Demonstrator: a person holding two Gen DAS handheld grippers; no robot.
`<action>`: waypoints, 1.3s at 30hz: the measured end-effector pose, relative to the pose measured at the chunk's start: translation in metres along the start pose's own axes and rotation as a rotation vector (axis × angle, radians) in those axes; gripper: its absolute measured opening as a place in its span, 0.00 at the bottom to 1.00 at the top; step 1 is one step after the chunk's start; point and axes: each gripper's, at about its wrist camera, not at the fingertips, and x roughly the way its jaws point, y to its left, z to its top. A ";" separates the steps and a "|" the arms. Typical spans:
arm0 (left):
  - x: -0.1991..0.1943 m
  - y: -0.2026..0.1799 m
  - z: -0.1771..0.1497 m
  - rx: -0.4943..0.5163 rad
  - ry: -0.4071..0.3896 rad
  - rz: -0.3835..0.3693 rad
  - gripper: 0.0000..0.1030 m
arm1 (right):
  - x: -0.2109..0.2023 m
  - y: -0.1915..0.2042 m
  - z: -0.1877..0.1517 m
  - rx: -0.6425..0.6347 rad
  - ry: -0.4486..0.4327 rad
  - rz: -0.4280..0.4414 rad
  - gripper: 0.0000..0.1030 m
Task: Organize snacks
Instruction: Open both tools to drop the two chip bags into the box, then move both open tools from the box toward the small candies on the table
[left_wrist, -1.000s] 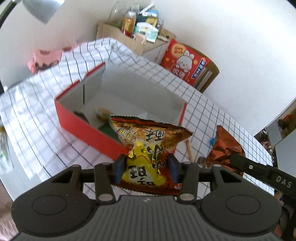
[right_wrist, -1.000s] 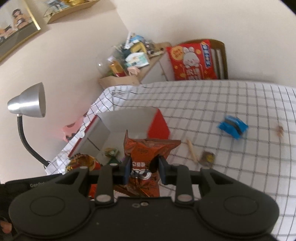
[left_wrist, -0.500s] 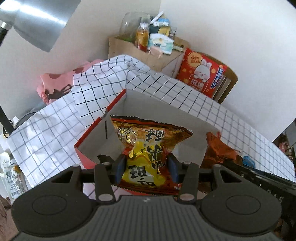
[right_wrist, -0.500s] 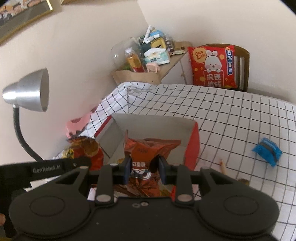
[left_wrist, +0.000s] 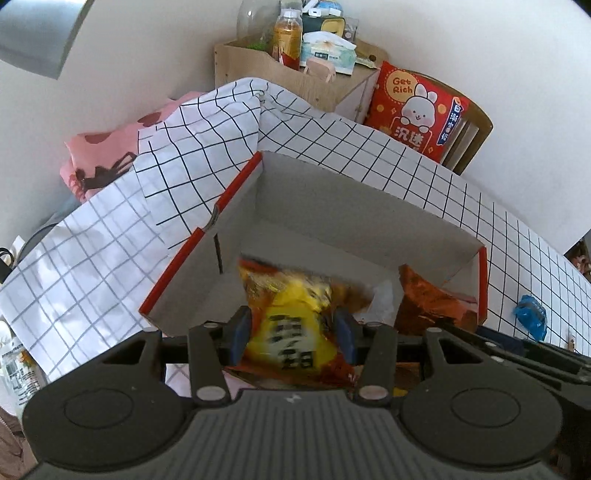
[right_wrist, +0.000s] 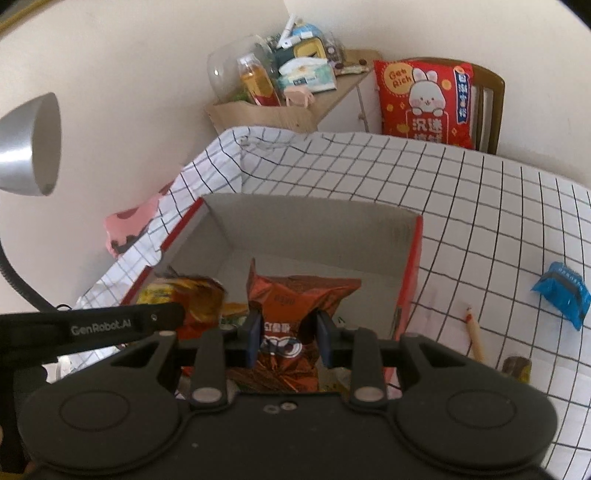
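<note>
A red cardboard box (left_wrist: 207, 240) (right_wrist: 410, 280) with a grey inside stands open on the checked tablecloth. My left gripper (left_wrist: 291, 332) is shut on a yellow and orange snack bag (left_wrist: 291, 321), held over the box's near left part. My right gripper (right_wrist: 286, 338) is shut on a copper-red snack bag (right_wrist: 295, 299), held over the box's near middle. Each bag shows in the other view too: the copper bag (left_wrist: 428, 302) at the right, the yellow bag (right_wrist: 184, 295) at the left. Small wrappers lie on the box floor, mostly hidden.
A blue packet (right_wrist: 561, 291) (left_wrist: 532, 319), a wooden stick (right_wrist: 474, 332) and a small brown sweet (right_wrist: 517, 367) lie on the cloth right of the box. A lamp head (right_wrist: 33, 147) hangs at the left. Behind stand a cluttered wooden shelf (left_wrist: 295, 70) and a chair with a red cushion (right_wrist: 424, 99).
Both grippers have carried their bags forward and down, from in front of the box to over its opening. The box now looks larger and closer in both views.
</note>
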 end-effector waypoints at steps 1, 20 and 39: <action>0.002 0.000 0.000 0.001 0.003 0.000 0.46 | 0.002 -0.001 0.001 0.004 0.004 -0.002 0.30; -0.034 -0.025 -0.017 -0.017 -0.031 -0.079 0.75 | -0.051 -0.025 -0.011 0.033 -0.040 0.009 0.72; -0.051 -0.158 -0.057 0.076 -0.041 -0.285 0.96 | -0.156 -0.150 -0.051 0.110 -0.142 -0.156 0.97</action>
